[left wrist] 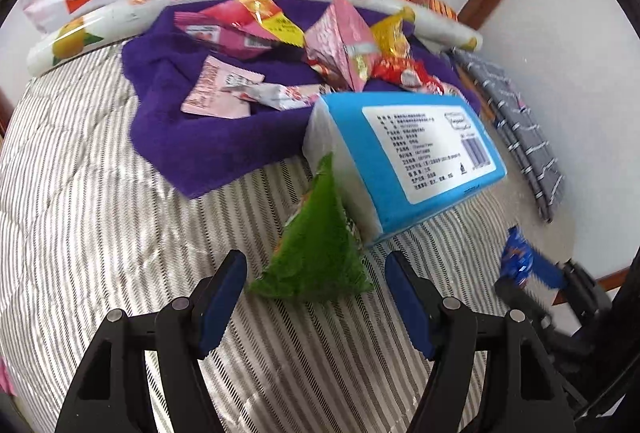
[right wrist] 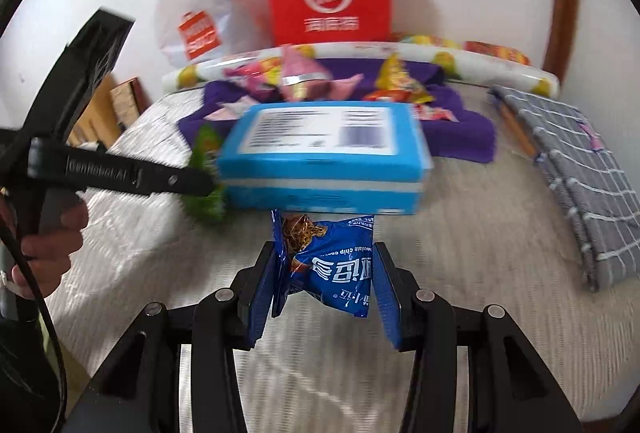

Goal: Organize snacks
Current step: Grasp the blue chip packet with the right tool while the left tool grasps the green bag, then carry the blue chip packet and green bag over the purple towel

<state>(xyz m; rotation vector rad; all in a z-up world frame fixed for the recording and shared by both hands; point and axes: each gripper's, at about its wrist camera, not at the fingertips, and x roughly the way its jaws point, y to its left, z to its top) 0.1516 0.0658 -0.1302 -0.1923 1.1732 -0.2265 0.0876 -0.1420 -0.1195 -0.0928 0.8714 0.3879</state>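
The right gripper (right wrist: 326, 275) gripped the blue cookie packet (right wrist: 332, 269) at six o'clock of the blue tissue pack (right wrist: 324, 149), while the left gripper (left wrist: 316, 283) stood with open fingers astride the green snack packet (left wrist: 316, 253) on the bed (left wrist: 80, 193), best lowered squarely before closing.

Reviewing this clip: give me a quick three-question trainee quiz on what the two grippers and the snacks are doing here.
1. True or false: the right gripper grips the blue cookie packet.
2. Which thing lies between the open fingers of the left gripper? A) green triangular packet B) blue tissue pack
3. What cloth lies under the snack pile?

Key: 1 true; 2 A; 3 the purple towel.
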